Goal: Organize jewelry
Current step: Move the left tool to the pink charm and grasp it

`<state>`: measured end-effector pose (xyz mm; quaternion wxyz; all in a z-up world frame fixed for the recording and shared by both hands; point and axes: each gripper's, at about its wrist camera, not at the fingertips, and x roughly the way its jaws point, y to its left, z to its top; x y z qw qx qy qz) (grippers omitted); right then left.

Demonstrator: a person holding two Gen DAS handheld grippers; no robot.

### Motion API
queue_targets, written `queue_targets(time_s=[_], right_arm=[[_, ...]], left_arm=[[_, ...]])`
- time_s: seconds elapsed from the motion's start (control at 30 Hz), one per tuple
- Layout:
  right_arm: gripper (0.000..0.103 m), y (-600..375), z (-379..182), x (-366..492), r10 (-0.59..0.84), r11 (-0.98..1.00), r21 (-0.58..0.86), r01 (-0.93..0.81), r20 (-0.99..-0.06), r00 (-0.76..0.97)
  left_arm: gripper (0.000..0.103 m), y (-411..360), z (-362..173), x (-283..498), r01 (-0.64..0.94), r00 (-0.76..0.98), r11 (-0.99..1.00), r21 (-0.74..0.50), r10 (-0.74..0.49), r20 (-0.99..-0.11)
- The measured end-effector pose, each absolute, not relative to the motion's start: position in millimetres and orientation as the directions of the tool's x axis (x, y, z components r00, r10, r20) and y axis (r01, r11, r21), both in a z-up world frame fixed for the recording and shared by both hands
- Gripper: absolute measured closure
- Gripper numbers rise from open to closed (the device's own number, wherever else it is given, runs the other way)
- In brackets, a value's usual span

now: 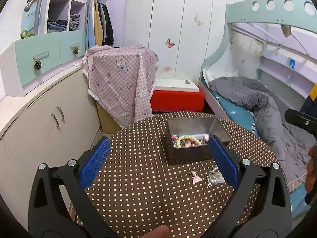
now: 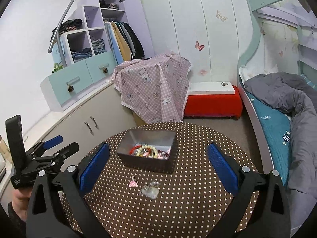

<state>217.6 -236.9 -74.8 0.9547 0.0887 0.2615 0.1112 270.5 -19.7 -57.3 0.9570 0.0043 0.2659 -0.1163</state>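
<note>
A metal tin [image 1: 198, 126] [image 2: 150, 136] stands on the round brown polka-dot table [image 1: 138, 188] [image 2: 188, 208]. It holds a pale bead bracelet [image 1: 188, 139] [image 2: 147, 150] and other jewelry. A pink charm [image 1: 196, 179] [image 2: 133, 183] and a silver piece [image 1: 215, 177] [image 2: 150, 191] lie on the cloth in front of the tin. My left gripper [image 1: 158, 144] is open and empty above the table, the tin near its right finger. My right gripper [image 2: 158, 150] is open and empty, the tin between its fingers' line. The left gripper also shows at the left of the right wrist view [image 2: 59, 144].
A cream cabinet [image 1: 45, 119] stands left of the table. A box under a pink checked cloth [image 1: 120, 79] and a red stool [image 1: 176, 99] stand behind it. A bunk bed with a grey duvet [image 1: 257, 103] is on the right.
</note>
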Motion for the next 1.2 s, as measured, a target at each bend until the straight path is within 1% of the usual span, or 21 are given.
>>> queue_targets(time_s=[0.2, 0.53, 0.77, 0.9, 0.93, 0.97, 1.03, 1.07, 1.1, 1.2], right_arm=[[0.008, -243.2, -91.8, 213.5, 0.255, 0.959, 0.241, -0.149, -0.509, 0.822], [0.008, -252.9, -129.1, 207.0, 0.252, 0.956, 0.273, -0.109, -0.574, 0.779], [0.008, -258.3, -145.1, 202.1, 0.257, 0.952, 0.292, -0.092, -0.599, 0.759], [0.008, -260.5, -150.7, 203.4, 0.260, 0.950, 0.301, -0.085, -0.609, 0.749], [0.008, -260.7, -152.5, 203.3, 0.261, 0.950, 0.301, -0.085, -0.612, 0.746], [0.008, -260.7, -153.5, 203.9, 0.261, 0.950, 0.301, -0.084, -0.614, 0.745], [0.008, -259.1, -155.8, 204.9, 0.263, 0.950, 0.301, -0.085, -0.619, 0.740], [0.008, -259.4, -157.2, 205.1, 0.265, 0.949, 0.302, -0.086, -0.621, 0.738], [0.008, -259.5, -158.7, 205.4, 0.266, 0.949, 0.303, -0.087, -0.623, 0.736], [0.008, -258.2, -163.2, 209.0, 0.272, 0.947, 0.307, -0.088, -0.630, 0.727]], left_arm=[[0.006, -29.0, -77.2, 269.4, 0.239, 0.804, 0.970, -0.041, -0.221, -0.552], [0.006, -64.4, -126.3, 273.2, 0.300, 0.724, 0.954, 0.013, -0.218, -0.654], [0.006, -87.2, -156.5, 295.3, 0.309, 0.666, 0.951, 0.025, -0.197, -0.719], [0.007, -96.4, -168.2, 307.6, 0.310, 0.644, 0.951, 0.024, -0.191, -0.741], [0.013, -99.0, -172.6, 311.5, 0.311, 0.636, 0.950, 0.032, -0.183, -0.749], [0.027, -100.3, -176.2, 314.2, 0.317, 0.622, 0.948, 0.030, -0.184, -0.761], [0.042, -98.0, -180.2, 316.5, 0.340, 0.587, 0.940, -0.023, -0.231, -0.776], [0.052, -95.9, -178.9, 314.5, 0.342, 0.590, 0.939, -0.026, -0.236, -0.772], [0.054, -94.7, -178.8, 313.2, 0.350, 0.588, 0.936, -0.026, -0.241, -0.772], [0.054, -87.3, -179.1, 306.5, 0.352, 0.588, 0.935, -0.028, -0.244, -0.771]])
